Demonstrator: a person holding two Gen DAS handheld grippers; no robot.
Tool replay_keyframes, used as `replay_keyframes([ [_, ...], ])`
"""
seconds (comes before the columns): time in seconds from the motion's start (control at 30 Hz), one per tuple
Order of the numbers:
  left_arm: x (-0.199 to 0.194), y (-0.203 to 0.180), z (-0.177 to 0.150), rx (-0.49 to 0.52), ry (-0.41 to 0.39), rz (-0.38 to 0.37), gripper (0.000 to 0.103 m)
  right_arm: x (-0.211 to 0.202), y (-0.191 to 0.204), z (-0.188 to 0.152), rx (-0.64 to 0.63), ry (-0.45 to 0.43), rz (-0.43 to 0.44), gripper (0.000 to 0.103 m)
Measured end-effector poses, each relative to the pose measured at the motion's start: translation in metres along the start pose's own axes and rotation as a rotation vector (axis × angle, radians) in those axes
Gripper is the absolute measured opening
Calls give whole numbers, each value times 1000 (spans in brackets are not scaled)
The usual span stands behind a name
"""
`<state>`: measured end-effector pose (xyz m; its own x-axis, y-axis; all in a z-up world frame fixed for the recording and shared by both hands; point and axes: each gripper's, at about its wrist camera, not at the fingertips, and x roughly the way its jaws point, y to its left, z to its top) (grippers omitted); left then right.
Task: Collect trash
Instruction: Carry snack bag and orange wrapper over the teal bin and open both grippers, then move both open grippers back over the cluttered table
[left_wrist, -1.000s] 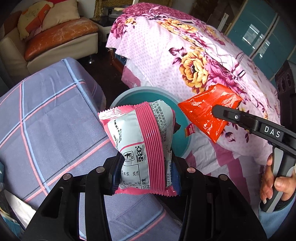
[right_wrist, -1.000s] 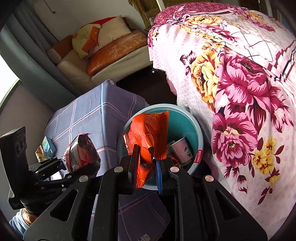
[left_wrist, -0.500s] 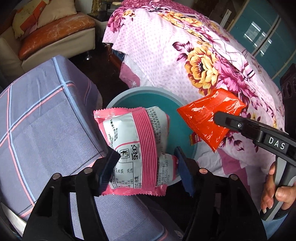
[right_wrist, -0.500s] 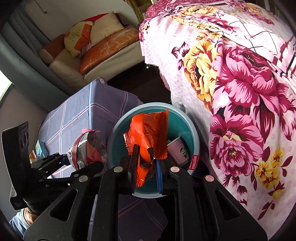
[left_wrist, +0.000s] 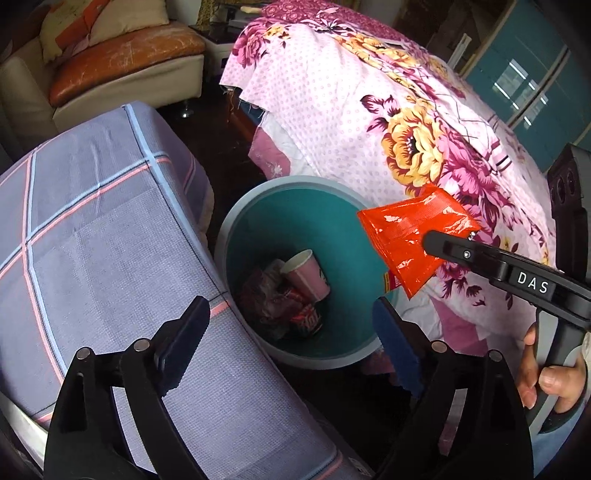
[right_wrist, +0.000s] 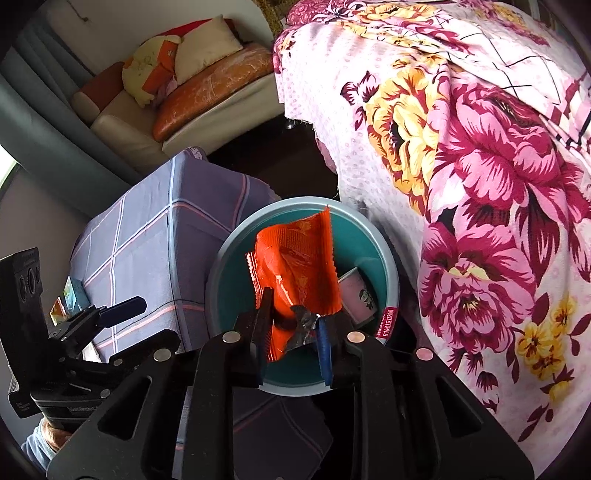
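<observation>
A teal bin (left_wrist: 291, 182) stands on the floor between a covered box and a bed. In it lie a pink paper cup (left_wrist: 306, 273) and crumpled wrappers (left_wrist: 280, 306). My left gripper (left_wrist: 288, 314) hangs over the bin, its jaws opening wide with nothing between them. An orange wrapper (right_wrist: 299, 258) stands up from my right gripper (right_wrist: 295, 317), above the bin (right_wrist: 229, 258). Those jaws are opening, and the wrapper's crumpled lower end still sits between the pads. In the left wrist view the orange wrapper (left_wrist: 410, 240) hangs at the right gripper's tip (left_wrist: 432, 240), over the bin's right rim.
A box under purple checked cloth (left_wrist: 92, 240) stands close on the bin's left. The bed's pink floral cover (left_wrist: 388, 129) hangs down on its right. A sofa with cushions (left_wrist: 110, 55) is at the back, across dark floor. A hand (left_wrist: 546, 376) holds the right gripper's handle.
The pink and white snack bag has left my left gripper, whose jaws have spread wide. The right gripper has sunk a little over the bin, and its jaws have parted slightly.
</observation>
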<state>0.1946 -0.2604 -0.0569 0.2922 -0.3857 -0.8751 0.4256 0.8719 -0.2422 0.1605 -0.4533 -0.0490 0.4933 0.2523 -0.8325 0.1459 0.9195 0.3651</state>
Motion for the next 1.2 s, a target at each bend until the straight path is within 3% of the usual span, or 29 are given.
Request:
replay_keyframes([
  [0.13, -6, 9, -6, -16, -4, 1, 90, 1, 6, -1, -11, 5, -4, 40],
  [0.2, -8, 14, -9, -29, -4, -1, 90, 0, 8, -2, -12, 3, -5, 57],
  [0.47, -21, 27, -21, -53, -12, -8, 91, -5, 19, -5, 0, 11, -15, 73],
  [0.73, -45, 49, -43, -94, -26, -6, 92, -6, 43, -16, -13, 44, -27, 75],
  [1.2, -117, 115, -101, -189, -89, 36, 92, -7, 140, -45, -152, 91, 3, 76],
])
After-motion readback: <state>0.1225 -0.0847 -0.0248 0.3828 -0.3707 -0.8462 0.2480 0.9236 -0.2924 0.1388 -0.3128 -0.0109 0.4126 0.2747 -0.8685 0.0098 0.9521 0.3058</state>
